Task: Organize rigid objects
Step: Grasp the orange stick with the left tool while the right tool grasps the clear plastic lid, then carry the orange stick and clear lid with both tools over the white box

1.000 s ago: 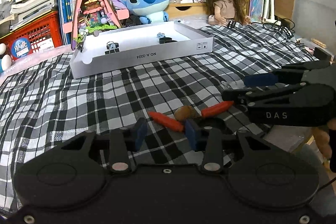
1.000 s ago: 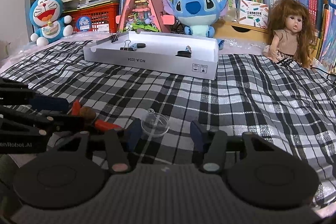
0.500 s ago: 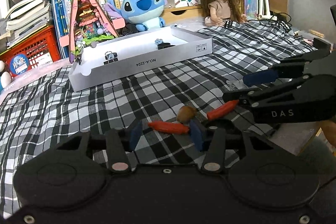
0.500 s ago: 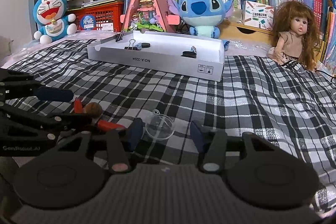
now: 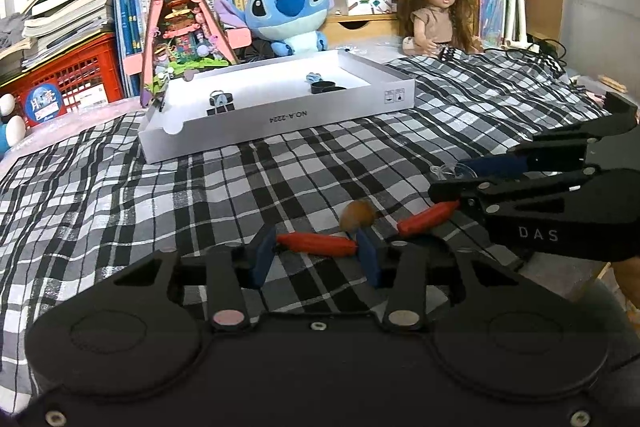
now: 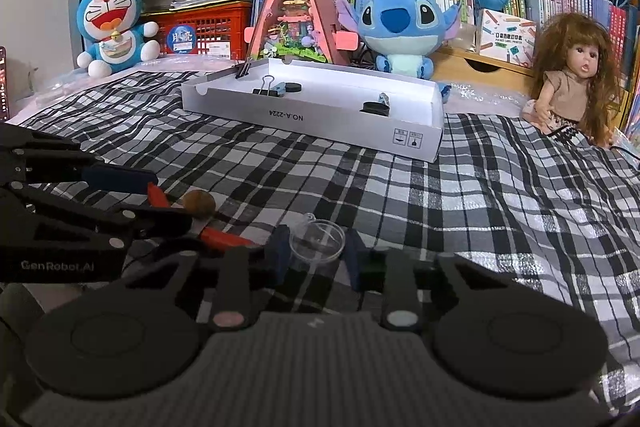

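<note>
A tool with two red handles [image 5: 316,244] and a brown knob [image 5: 357,213] lies on the plaid cloth. My left gripper [image 5: 315,257] is closing, with one red handle lying across between its blue pads and touching both. The other handle [image 5: 426,219] points toward my right gripper [image 5: 446,177]. In the right wrist view my right gripper [image 6: 317,253] is closing on a small clear round dish [image 6: 317,240], its pads against the rim. My left gripper [image 6: 170,201] comes in from the left there. Farther back stands a white tray [image 5: 280,123] with a binder clip [image 5: 219,105] and black round pieces [image 5: 326,87].
A blue plush [image 5: 290,11], a doll [image 5: 438,15] and a triangular model house [image 5: 180,23] stand behind the tray, before shelves of books. A red crate [image 5: 68,79] is at the far left. A lamp stand and cables [image 5: 532,45] sit at the far right.
My right jaws have closed in on the clear dish. The red handle between my left pads has turned from slanted to level across them, and the left jaws have narrowed again.
</note>
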`<state>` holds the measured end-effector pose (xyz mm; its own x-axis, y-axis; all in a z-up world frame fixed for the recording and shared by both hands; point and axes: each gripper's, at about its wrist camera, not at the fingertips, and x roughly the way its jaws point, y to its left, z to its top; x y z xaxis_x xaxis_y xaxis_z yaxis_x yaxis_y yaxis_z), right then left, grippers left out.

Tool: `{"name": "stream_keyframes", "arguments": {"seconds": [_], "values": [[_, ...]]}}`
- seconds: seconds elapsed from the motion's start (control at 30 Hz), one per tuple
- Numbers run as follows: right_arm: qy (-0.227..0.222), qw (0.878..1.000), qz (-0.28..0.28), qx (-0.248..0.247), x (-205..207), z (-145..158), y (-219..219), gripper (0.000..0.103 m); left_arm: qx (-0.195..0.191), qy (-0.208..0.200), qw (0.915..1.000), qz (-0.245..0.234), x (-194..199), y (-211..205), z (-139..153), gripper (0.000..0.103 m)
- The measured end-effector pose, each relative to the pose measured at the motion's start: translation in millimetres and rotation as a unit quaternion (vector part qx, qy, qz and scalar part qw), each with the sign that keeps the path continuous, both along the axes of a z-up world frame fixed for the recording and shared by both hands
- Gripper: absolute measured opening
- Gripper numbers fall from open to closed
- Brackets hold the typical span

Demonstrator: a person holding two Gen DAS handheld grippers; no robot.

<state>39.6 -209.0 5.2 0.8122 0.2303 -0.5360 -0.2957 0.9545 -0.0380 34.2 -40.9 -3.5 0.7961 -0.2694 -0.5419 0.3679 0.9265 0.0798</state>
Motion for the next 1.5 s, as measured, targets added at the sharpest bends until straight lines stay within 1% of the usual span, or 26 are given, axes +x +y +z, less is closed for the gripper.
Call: {"name": "stream_keyframes", "arguments": {"seconds": [0.3,0.57,0.83,1.0,1.1,1.33,1.5], "values": [[0.006,1.0,-0.016,0.011,4.4,5.7,-4.5,0.034,-0.023,0.006,0.9993,0.029,11.0,11.7,12.3,0.042],[0.006,0.999,-0.032,0.022,14.1,18.2,-7.7,0.033,-0.041,0.009,0.998,0.048,29.0,17.8,26.4,0.042],[-0.004,0.999,-0.036,0.025,29.0,35.9,-5.0,0.033,-0.05,0.002,0.997,0.059,54.0,19.1,43.8,0.042],[0.001,0.998,-0.048,0.037,48.7,47.3,-7.5,0.033,-0.058,-0.001,0.9958,0.071,75.3,18.8,56.1,0.042],[0.013,0.997,-0.054,0.051,64.7,53.6,-10.7,0.033,-0.066,0.01,0.9945,0.08,93.5,19.6,61.8,0.042],[0.05,0.994,-0.066,0.074,108.9,67.3,-16.3,0.033,-0.095,0.054,0.9881,0.108,142.2,24.9,71.0,0.042],[0.097,0.987,-0.075,0.102,147.3,70.7,-23.8,0.033,-0.102,0.084,0.9834,0.124,175.6,26.5,70.0,0.042]]}}
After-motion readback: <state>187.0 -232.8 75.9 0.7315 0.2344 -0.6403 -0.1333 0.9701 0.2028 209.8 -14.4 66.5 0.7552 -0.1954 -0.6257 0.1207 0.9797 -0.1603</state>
